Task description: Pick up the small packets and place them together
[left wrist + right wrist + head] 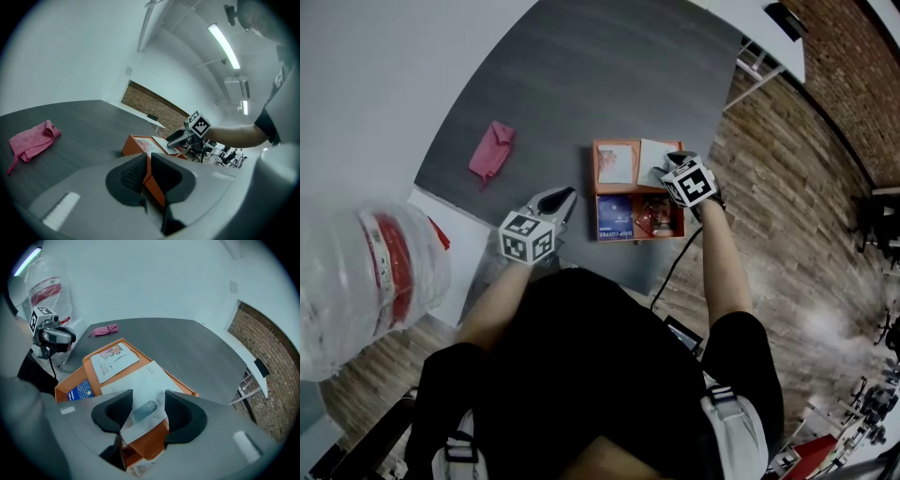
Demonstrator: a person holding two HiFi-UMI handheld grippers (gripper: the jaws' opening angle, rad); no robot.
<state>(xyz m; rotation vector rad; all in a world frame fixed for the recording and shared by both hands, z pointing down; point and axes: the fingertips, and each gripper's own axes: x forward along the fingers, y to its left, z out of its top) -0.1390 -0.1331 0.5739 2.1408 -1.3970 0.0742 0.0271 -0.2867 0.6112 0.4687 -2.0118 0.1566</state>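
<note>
your right gripper: spread around white packet, not pinching | your left gripper: closed, empty | packet: thin, light, floppy, probably slick; pinch a free edge

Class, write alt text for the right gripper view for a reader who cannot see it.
The right tool hovers with jaws apart over a white packet lying on an orange tray on a grey table. A pink cloth lies beyond.

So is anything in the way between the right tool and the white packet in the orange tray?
Nothing visible. The right tool is directly over the white packet in the orange tray, jaws apart, packet between them.
</note>
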